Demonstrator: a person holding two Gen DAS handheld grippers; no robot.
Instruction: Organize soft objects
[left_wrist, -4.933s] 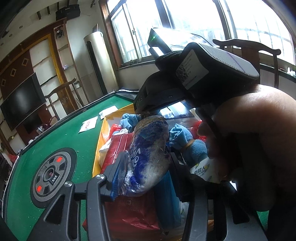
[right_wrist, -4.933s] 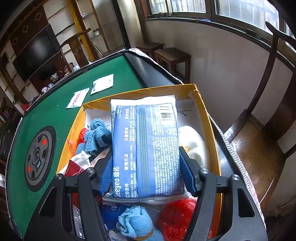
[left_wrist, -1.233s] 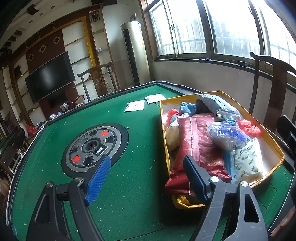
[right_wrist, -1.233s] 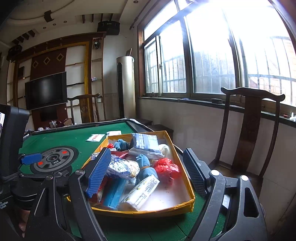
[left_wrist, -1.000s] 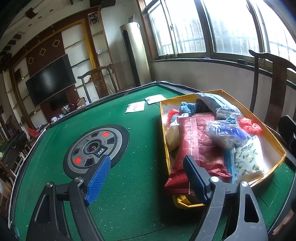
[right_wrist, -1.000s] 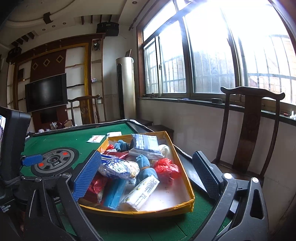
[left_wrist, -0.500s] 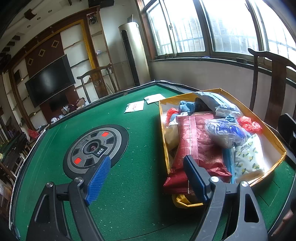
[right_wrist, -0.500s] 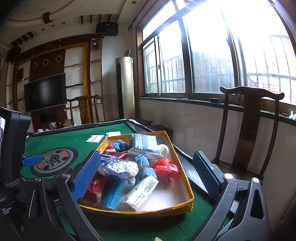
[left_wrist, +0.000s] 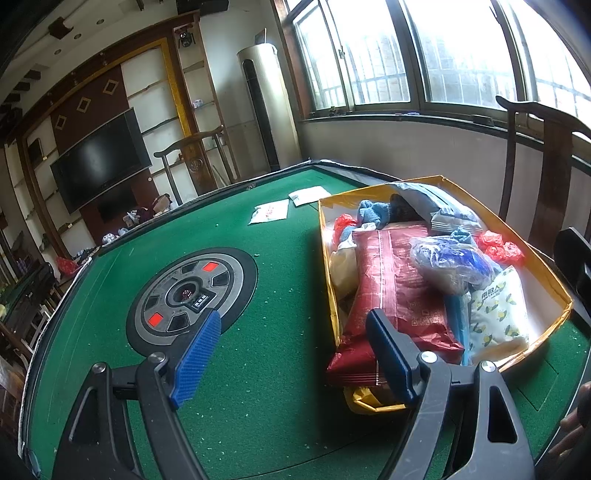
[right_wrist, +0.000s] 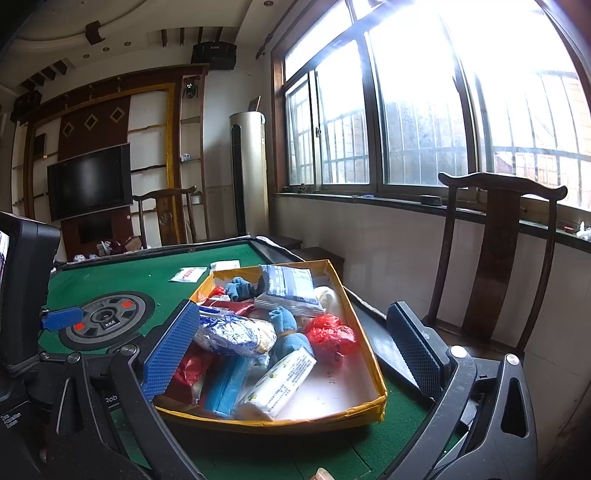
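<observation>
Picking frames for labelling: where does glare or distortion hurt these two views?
Right wrist view: the window blows out white at top right, but the yellow box reads clearly. Left wrist view: evenly lit, though fisheye bends the green table edge.

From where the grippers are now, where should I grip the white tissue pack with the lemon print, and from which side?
Grip the lemon-print tissue pack across its narrow width, near the middle, coming from above. It lies flat and long in the yellow box, with bare box floor on its right; the blue pack crowds its left side.

Black hand-held gripper (left_wrist: 291, 350) frames; blue ribbed pads (left_wrist: 195, 356); silver screws (left_wrist: 428, 356).
</observation>
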